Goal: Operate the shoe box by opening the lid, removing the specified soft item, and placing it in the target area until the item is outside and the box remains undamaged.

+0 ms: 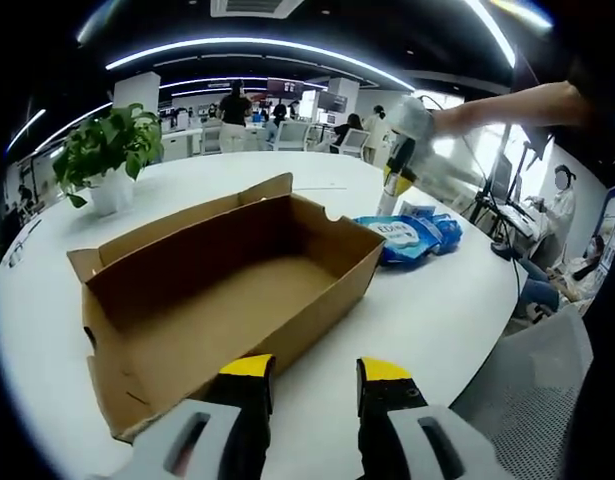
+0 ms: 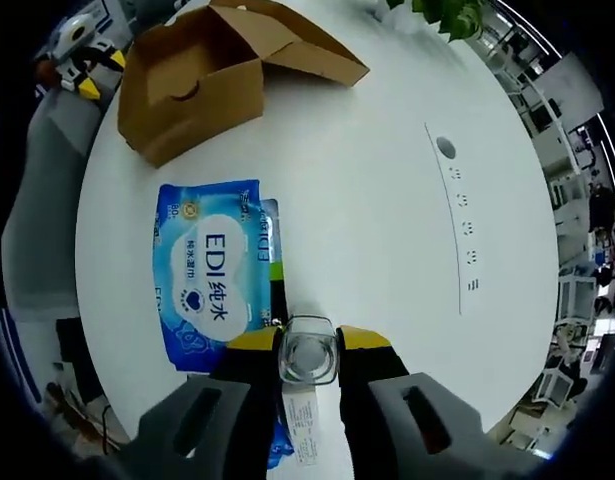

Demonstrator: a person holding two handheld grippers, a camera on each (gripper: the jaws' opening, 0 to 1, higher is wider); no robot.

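Note:
An open brown cardboard shoe box (image 1: 342, 268) lies on the round white table (image 1: 442, 320); its inside shows bare cardboard. My left gripper (image 1: 315, 376) stands open at the box's near corner, with nothing between its yellow tips. A blue soft pack of wet wipes (image 1: 412, 238) lies on the table to the right of the box. Above it a person's arm carries my right gripper (image 1: 419, 122), blurred. From above, the right gripper (image 2: 308, 340) is shut on a clear bottle (image 2: 309, 358) with a white label, beside the wipes pack (image 2: 212, 275). The box (image 2: 192, 85) and the left gripper (image 2: 87, 75) lie farther off.
A potted green plant (image 1: 107, 150) stands at the table's far left. A row of small sockets (image 2: 457, 215) is set into the tabletop. A grey mesh chair (image 1: 532, 390) stands by the table's right edge. People sit and stand at desks in the background.

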